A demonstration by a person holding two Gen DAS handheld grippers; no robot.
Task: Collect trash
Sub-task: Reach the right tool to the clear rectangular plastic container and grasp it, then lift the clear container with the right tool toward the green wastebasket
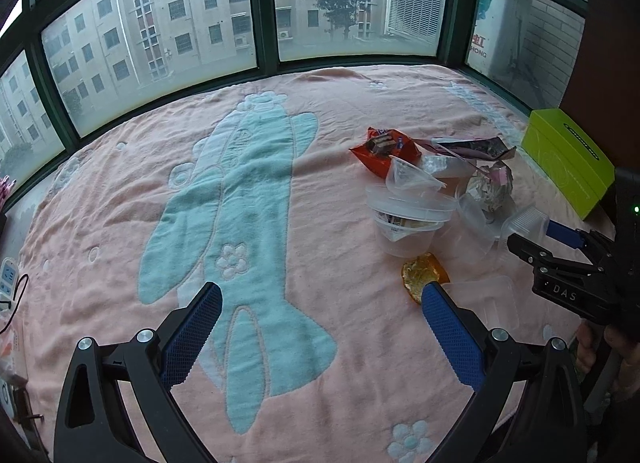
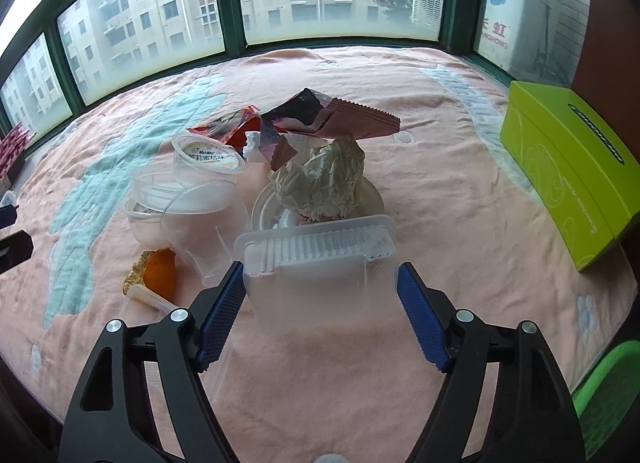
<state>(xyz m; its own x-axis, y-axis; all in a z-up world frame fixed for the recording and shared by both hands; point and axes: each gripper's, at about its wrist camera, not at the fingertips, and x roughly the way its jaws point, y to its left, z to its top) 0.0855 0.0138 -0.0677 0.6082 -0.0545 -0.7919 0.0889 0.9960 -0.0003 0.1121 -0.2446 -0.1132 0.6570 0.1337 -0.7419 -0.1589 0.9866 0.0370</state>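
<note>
Right gripper (image 2: 320, 283) clamps the ribbed tray (image 2: 320, 263), lifting it off the pile; left gripper (image 1: 322, 317) hangs apart, empty, ready.

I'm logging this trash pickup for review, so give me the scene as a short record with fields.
surface: pink blanket with a pale blue pattern, by a window
trash: loose pile of clear plastic cups, orange wrapper, crumpled foil, amber piece
right gripper: fingers pressing both sides of a ribbed clear plastic tray
left gripper: open, nothing between its fingers
nearby: green box right of the pile
</note>
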